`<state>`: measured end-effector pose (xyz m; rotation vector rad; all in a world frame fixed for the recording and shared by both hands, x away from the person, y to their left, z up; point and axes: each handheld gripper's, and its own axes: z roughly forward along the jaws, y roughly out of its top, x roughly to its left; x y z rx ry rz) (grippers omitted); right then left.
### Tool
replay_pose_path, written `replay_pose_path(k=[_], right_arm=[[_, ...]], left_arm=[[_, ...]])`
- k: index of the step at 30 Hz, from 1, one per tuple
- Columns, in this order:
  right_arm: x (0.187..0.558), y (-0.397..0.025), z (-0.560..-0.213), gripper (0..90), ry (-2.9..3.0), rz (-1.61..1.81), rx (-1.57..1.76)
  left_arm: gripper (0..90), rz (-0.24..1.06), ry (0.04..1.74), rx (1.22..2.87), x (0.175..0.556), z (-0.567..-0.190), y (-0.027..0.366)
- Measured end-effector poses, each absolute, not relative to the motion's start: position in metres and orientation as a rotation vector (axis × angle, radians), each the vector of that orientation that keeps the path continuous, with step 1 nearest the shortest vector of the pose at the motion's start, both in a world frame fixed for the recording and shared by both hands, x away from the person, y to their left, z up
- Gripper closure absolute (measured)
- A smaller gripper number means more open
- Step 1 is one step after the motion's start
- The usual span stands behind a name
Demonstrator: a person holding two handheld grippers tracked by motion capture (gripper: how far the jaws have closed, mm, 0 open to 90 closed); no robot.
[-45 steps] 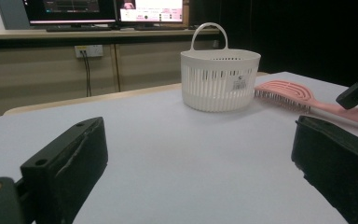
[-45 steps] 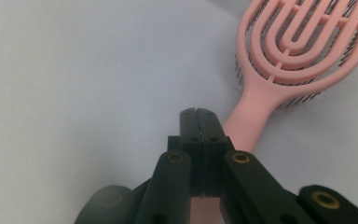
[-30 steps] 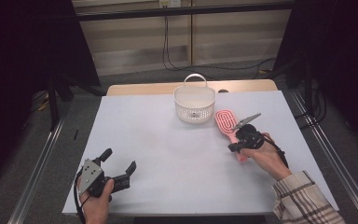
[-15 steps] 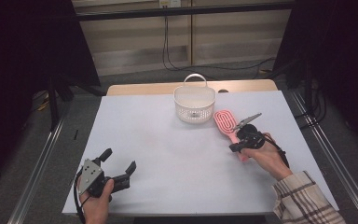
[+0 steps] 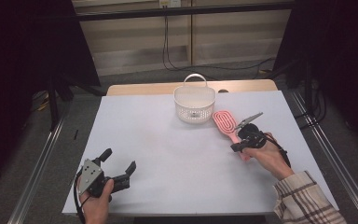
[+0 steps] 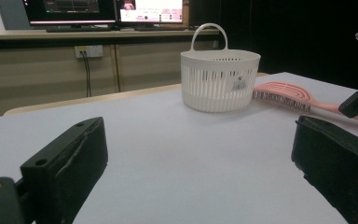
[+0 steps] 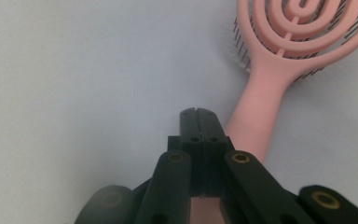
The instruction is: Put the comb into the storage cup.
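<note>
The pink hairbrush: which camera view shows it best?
The high view: the pink hairbrush lies whole on the white table, right of the white basket, with the right gripper over its handle. The right gripper view crops it to handle and part of the head; the left gripper view shows it low and side-on.

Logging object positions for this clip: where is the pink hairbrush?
In the high view the pink hairbrush lies flat on the table's right half, beside the white basket, its handle under the right gripper.
</note>
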<state>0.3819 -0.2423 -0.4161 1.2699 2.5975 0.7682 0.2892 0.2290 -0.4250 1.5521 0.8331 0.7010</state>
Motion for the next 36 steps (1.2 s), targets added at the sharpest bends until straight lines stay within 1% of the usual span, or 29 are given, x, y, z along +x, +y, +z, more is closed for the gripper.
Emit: replay_pose_path(k=[36], right_arm=[[0.382, -0.253, -0.413, 90.0, 2.595, 0.724, 1.288]], left_arm=[[3.7, 0.698, 0.837, 1.549, 0.289, -0.425, 0.229]])
